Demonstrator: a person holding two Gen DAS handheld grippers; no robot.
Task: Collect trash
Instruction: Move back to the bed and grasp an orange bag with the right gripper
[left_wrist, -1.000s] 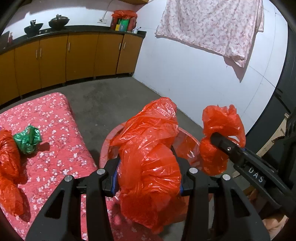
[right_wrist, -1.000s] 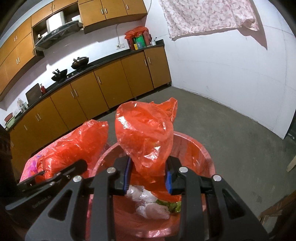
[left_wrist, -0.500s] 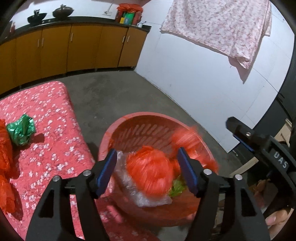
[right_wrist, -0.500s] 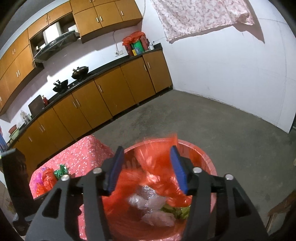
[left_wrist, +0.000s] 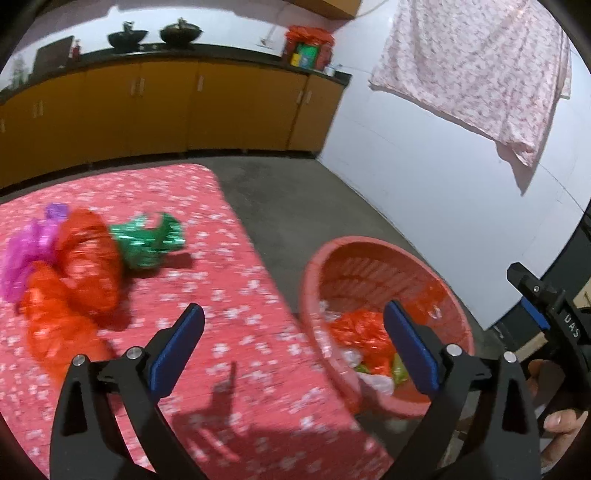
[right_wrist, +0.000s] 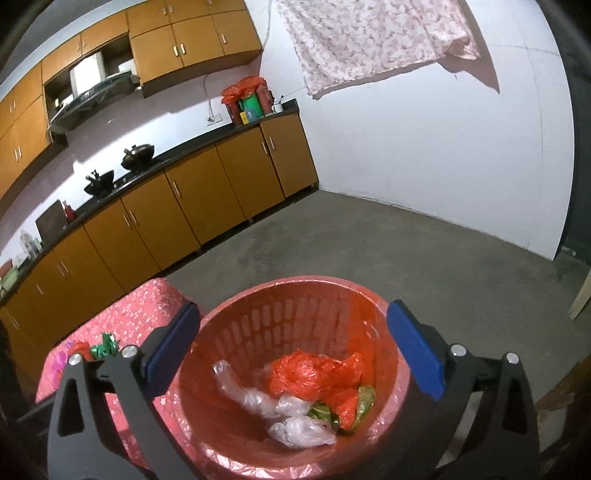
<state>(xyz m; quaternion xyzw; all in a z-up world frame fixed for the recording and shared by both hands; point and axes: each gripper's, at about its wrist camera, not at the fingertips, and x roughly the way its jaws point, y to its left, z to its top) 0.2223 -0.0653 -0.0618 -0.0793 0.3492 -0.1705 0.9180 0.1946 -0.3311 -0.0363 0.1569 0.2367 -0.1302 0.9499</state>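
A red plastic basket (right_wrist: 295, 299) (left_wrist: 354, 254) stands on the floor beside a table with a red flowered cloth (left_wrist: 229, 295). Inside lie crumpled red bags (right_wrist: 314, 373), clear bags (right_wrist: 258, 395) and a green scrap. My right gripper (right_wrist: 293, 345) hovers over the basket, jaws opening wide, nothing between them. My left gripper (left_wrist: 293, 345) is over the table's edge, jaws opening wide and empty. On the cloth to its left lie red bags (left_wrist: 85, 258), a purple bag (left_wrist: 29, 247) and a green wrapper (left_wrist: 147, 240). The right gripper's finger (left_wrist: 535, 295) shows at the far right.
Orange kitchen cabinets (right_wrist: 184, 206) with a black counter and pots run along the back wall. A flowered sheet (right_wrist: 369, 37) hangs on the white wall. Grey concrete floor (right_wrist: 406, 251) lies beyond the basket. A hand (left_wrist: 554, 421) shows at the lower right of the left wrist view.
Both grippers let go of their red bags, which fell into the basket, and their jaws spread wide. The left gripper then swung left toward the table.
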